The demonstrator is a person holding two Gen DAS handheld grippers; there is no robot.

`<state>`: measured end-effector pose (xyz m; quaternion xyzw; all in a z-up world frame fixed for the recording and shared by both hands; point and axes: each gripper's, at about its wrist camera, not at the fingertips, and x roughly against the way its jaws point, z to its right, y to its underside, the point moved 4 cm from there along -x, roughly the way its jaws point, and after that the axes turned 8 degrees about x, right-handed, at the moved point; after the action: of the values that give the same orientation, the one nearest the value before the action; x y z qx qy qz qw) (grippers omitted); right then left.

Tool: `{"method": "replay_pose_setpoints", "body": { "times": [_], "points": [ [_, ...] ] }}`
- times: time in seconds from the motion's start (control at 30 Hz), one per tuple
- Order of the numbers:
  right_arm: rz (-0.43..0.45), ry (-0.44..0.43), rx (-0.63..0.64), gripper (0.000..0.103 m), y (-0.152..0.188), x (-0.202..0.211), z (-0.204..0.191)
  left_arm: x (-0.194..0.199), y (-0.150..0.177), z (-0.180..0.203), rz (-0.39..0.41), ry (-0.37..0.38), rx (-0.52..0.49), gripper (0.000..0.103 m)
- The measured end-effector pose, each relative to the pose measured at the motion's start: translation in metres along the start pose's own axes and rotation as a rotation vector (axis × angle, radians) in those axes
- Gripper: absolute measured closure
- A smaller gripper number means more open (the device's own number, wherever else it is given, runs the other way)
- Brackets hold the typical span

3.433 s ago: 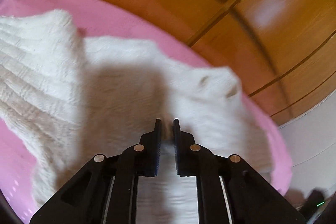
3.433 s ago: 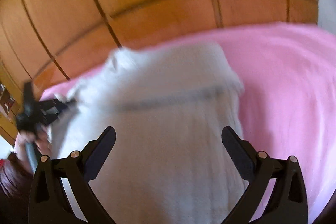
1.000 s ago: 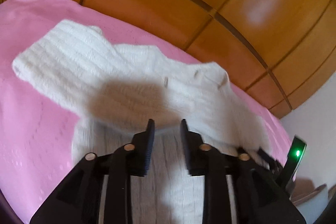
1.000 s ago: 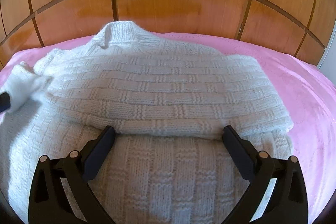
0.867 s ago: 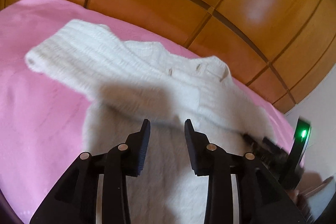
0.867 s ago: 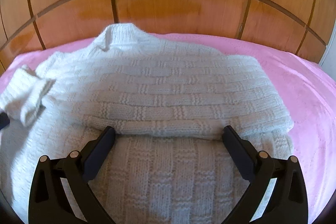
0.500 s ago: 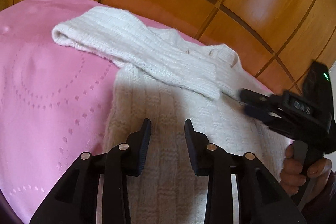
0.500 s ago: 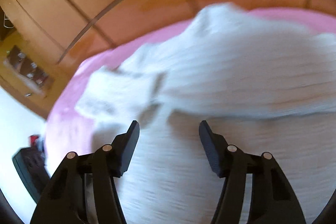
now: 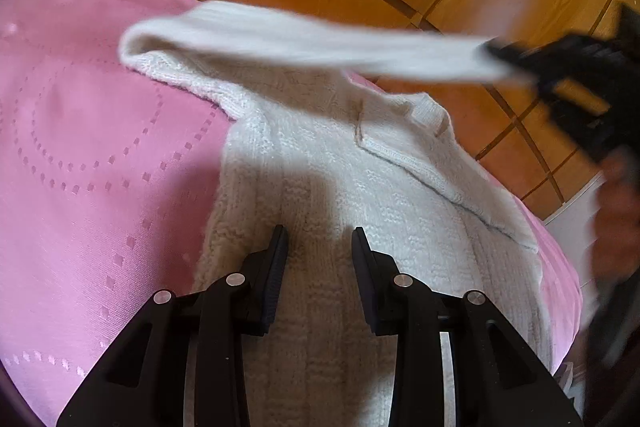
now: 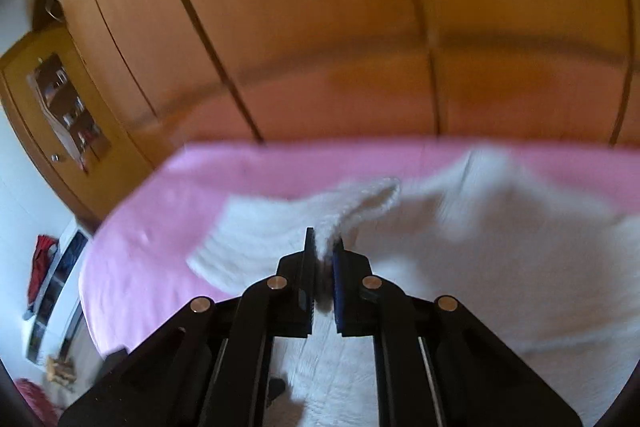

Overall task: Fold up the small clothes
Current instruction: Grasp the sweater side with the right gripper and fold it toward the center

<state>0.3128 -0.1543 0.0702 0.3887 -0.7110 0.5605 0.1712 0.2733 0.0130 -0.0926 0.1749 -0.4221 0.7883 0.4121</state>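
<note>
One pink dotted bedspread point(image 9: 92, 155) carries the white cable-knit sweater point(image 9: 340, 187), wooden panels behind. Its long knit sleeve point(image 9: 304, 43) is lifted, pinched at the cuff by right gripper point(image 10: 323, 247). Left gripper point(image 9: 319, 239) hangs over the sweater body, fingers apart, holding nothing.

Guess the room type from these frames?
Probably a bedroom: a pink bedspread under the white sweater, with panelled wooden wardrobe doors right behind it.
</note>
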Motion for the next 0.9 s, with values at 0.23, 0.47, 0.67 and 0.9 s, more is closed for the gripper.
{"method": "replay_pose_setpoints", "body": {
  "times": [0.23,0.47,0.67,0.9],
  "points": [
    [0.098,0.131,-0.03,0.097,-0.003,0.065,0.069,0.0,0.002,0.002,0.002,-0.017,-0.013,0.071],
    [-0.014,0.323,-0.201,0.097,0.054,0.055,0.179,-0.001,0.002,0.008,0.001,-0.041,-0.026,0.071],
    [-0.115,0.433,-0.366,0.097,0.107,0.037,0.247,-0.002,0.0,0.012,-0.005,-0.059,-0.035,0.071],
    [-0.113,0.402,-0.395,0.097,0.126,0.037,0.264,0.004,-0.026,0.011,-0.092,0.008,0.057,0.053]
  ]
}}
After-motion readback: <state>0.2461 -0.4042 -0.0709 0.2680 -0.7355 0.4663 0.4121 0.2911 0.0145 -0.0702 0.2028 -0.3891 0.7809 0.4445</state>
